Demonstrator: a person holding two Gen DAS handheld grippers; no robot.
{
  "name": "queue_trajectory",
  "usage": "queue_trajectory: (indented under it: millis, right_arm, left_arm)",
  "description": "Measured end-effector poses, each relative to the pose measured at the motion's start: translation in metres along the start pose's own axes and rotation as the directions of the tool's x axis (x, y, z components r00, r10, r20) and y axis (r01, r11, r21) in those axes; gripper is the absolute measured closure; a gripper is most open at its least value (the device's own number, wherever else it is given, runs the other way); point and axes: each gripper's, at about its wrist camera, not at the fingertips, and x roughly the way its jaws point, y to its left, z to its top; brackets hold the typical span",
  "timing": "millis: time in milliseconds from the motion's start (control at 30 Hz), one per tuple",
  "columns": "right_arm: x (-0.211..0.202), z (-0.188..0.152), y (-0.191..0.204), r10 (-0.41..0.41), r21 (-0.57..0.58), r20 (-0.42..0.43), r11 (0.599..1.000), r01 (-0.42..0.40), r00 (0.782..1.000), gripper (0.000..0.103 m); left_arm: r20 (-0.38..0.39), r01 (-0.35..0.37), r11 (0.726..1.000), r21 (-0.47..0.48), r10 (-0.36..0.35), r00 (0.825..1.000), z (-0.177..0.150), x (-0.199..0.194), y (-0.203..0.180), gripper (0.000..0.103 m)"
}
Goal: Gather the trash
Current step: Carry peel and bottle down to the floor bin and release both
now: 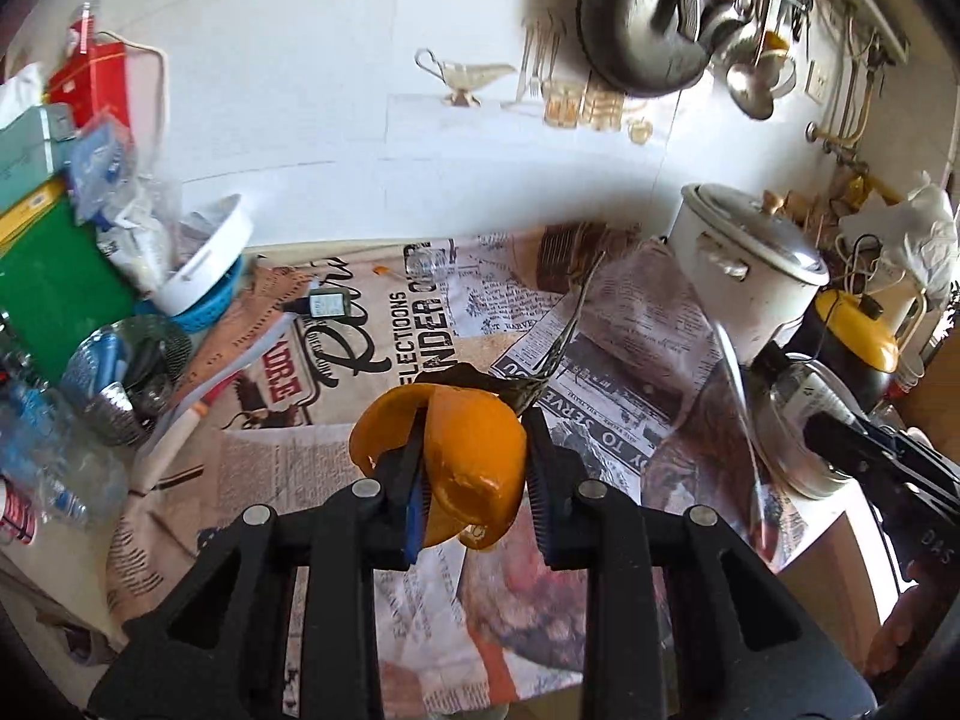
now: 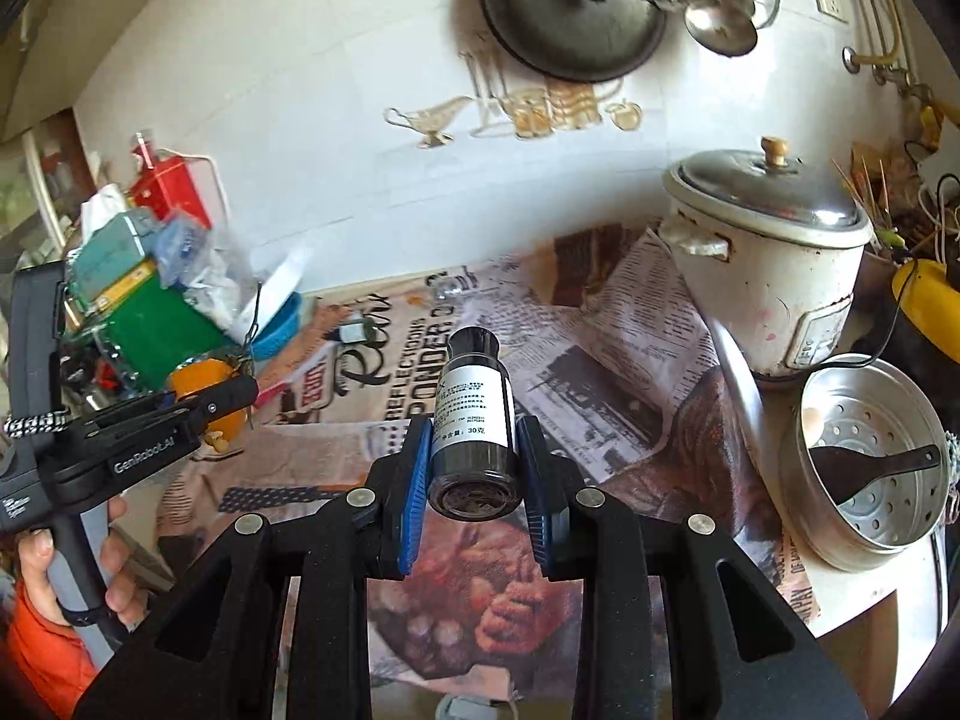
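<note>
My left gripper (image 1: 474, 468) is shut on an orange peel (image 1: 462, 456), held above the newspaper-covered counter (image 1: 618, 324); a dried stem sticks up from the peel. My right gripper (image 2: 474, 462) is shut on a small dark bottle with a white label (image 2: 474, 414), held above the counter. The left gripper with the peel (image 2: 204, 387) also shows at the left of the right wrist view. The right gripper (image 1: 882, 450) shows at the right edge of the left wrist view. A small vial (image 1: 324, 304) lies on the paper farther back.
A white rice cooker (image 2: 774, 276) stands back right, with a metal steamer pot holding a black spatula (image 2: 870, 468) in front of it. Boxes, plastic bags and a white bowl (image 1: 204, 258) pile up on the left. A pan and ladles hang on the wall.
</note>
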Motion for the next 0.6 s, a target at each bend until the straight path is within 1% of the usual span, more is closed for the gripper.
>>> queue_trajectory:
  millis: [100, 167, 267, 367, 500, 600]
  right_arm:
    - [-0.014, -0.009, 0.019, 0.017, -0.009, 0.011, 1.000, -0.017, 1.000, 0.077]
    - [-0.022, -0.018, 0.030, 0.025, -0.011, 0.016, 1.000, -0.025, 1.000, 0.077]
    - [-0.034, -0.032, 0.050, 0.024, -0.012, 0.023, 1.000, -0.023, 0.999, 0.077]
    - [-0.050, -0.052, 0.073, 0.007, -0.008, 0.043, 1.000, -0.006, 0.999, 0.077]
    - [-0.071, -0.083, 0.106, -0.010, 0.012, 0.068, 1.000, 0.010, 0.998, 0.077]
    - [-0.086, -0.106, 0.128, -0.020, 0.033, 0.079, 0.999, 0.017, 0.997, 0.077]
  left_arm:
    - [0.024, -0.006, 1.000, -0.003, 0.006, 1.000, -0.014, -0.028, 0.009, 0.076]
    - [0.031, 0.003, 1.000, -0.011, -0.002, 1.000, -0.025, -0.043, 0.017, 0.077]
    - [0.037, 0.031, 0.999, -0.015, -0.030, 0.999, -0.046, -0.067, 0.032, 0.078]
    - [0.053, 0.070, 0.998, 0.002, -0.070, 0.996, -0.072, -0.096, 0.045, 0.078]
    - [0.038, 0.072, 0.997, 0.031, -0.073, 0.997, -0.109, -0.132, 0.060, 0.078]
    - [0.025, 0.055, 0.997, 0.063, -0.057, 0.998, -0.137, -0.155, 0.069, 0.078]
